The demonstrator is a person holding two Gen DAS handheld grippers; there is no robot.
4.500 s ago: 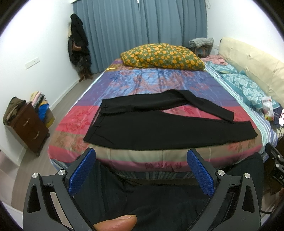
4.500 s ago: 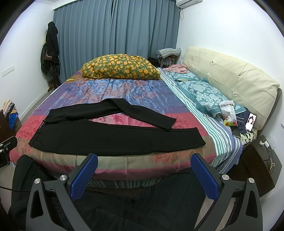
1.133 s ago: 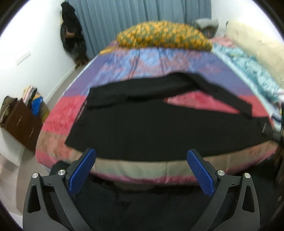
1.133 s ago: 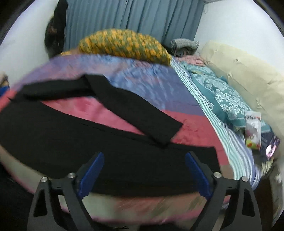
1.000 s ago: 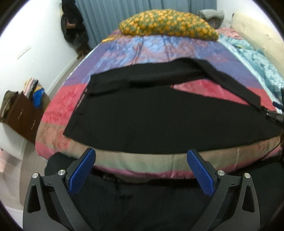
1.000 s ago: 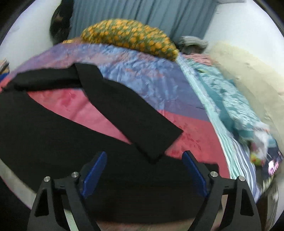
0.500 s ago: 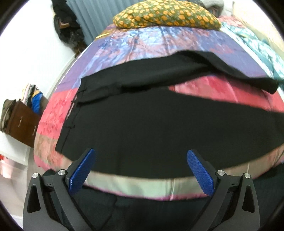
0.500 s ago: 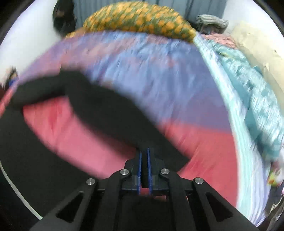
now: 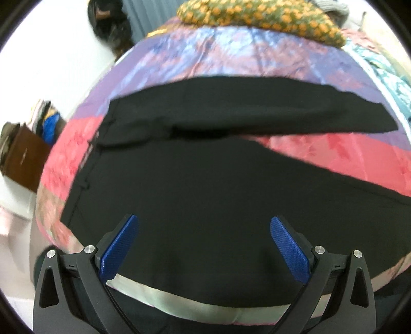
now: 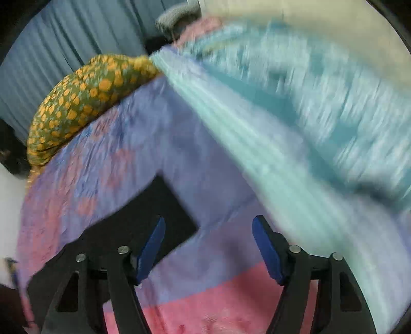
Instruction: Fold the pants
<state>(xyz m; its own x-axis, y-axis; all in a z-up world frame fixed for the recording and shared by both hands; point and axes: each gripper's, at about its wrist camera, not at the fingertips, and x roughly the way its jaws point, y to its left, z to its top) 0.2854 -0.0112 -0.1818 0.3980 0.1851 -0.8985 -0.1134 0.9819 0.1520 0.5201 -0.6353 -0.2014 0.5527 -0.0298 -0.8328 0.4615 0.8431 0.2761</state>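
A pair of black fabric pants (image 9: 195, 185) lies spread on a bed covered by a glossy quilt (image 9: 257, 51) banded in purple, blue and pink, with its waistband toward the left edge of the bed and its two legs running to the right. The near leg lies broad and flat along the near edge of the bed, while the far leg (image 9: 257, 108) stretches above it, the two parting toward the right so that a wedge of pink quilt shows between them. The left claw (image 9: 204, 246) hangs over the near leg with its blue-padded fingers wide apart and nothing between them. The right claw (image 10: 208, 246) is over the right part of the bed, its jaws opening; between them shows only purple and pink quilt, and the cuff end of the far leg (image 10: 154, 215) lies flat just behind the left blue finger (image 10: 151, 246), not pinched. That view is blurred. At the far end of the bed sits a green pillow with orange spots (image 9: 262, 12), and along the right side lies teal patterned bedding (image 10: 308, 108). A brown wooden cabinet (image 9: 23, 156) stands on the floor to the left of the bed.
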